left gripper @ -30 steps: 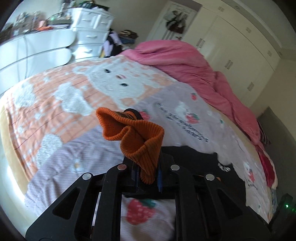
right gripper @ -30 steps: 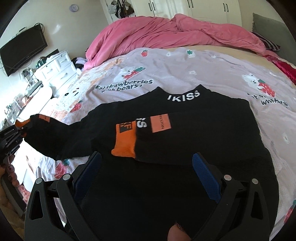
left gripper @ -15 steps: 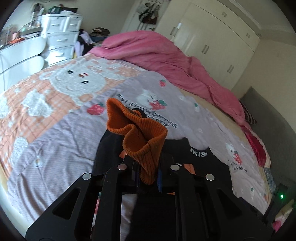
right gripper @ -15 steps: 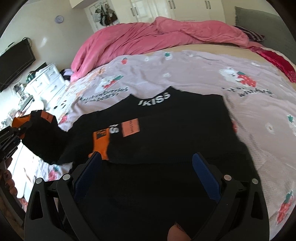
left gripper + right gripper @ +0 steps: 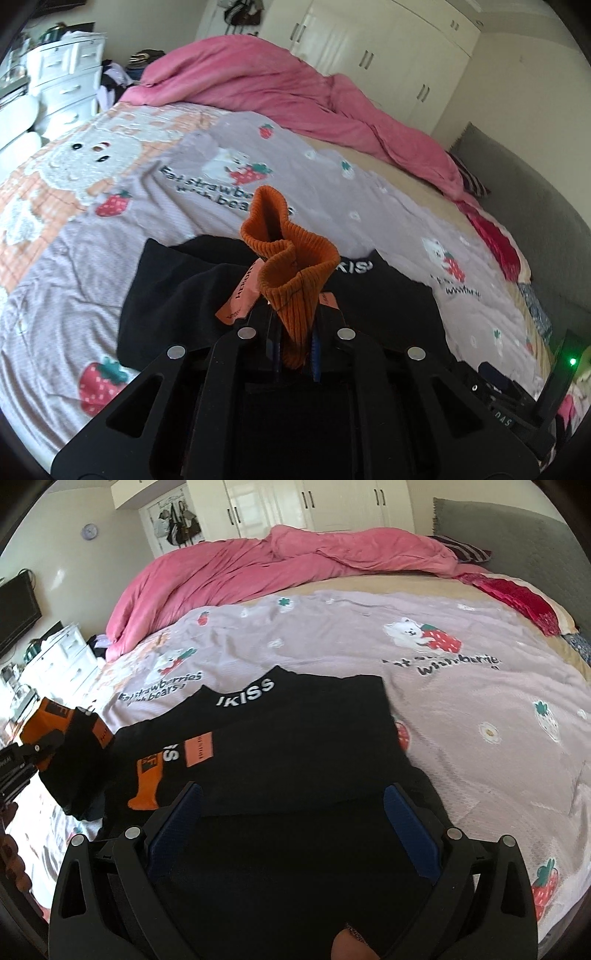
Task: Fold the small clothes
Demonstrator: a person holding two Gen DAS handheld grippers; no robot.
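Observation:
A black sweater (image 5: 303,738) with white "KISS" lettering at the collar lies flat on the bed. One sleeve is folded across its chest and ends in an orange cuff (image 5: 147,782). My left gripper (image 5: 295,332) is shut on the other sleeve's orange ribbed cuff (image 5: 291,273) and holds it above the sweater's body (image 5: 177,302). In the right wrist view, that gripper (image 5: 22,764) and the lifted sleeve sit at the far left. My right gripper (image 5: 291,805) is open over the sweater's lower part, with nothing pinched between its blue pads (image 5: 406,819).
A lilac strawberry-and-bear blanket (image 5: 461,701) covers the bed. A bunched pink duvet (image 5: 258,565) lies along the far side. Red fabric (image 5: 517,602) and a grey headboard (image 5: 517,528) are at the right. White drawers (image 5: 55,657) stand left of the bed.
My left gripper has carried the orange cuff from beside the sweater to over its body, swinging to face the collar. The right gripper, still open, has shifted sideways over the sweater.

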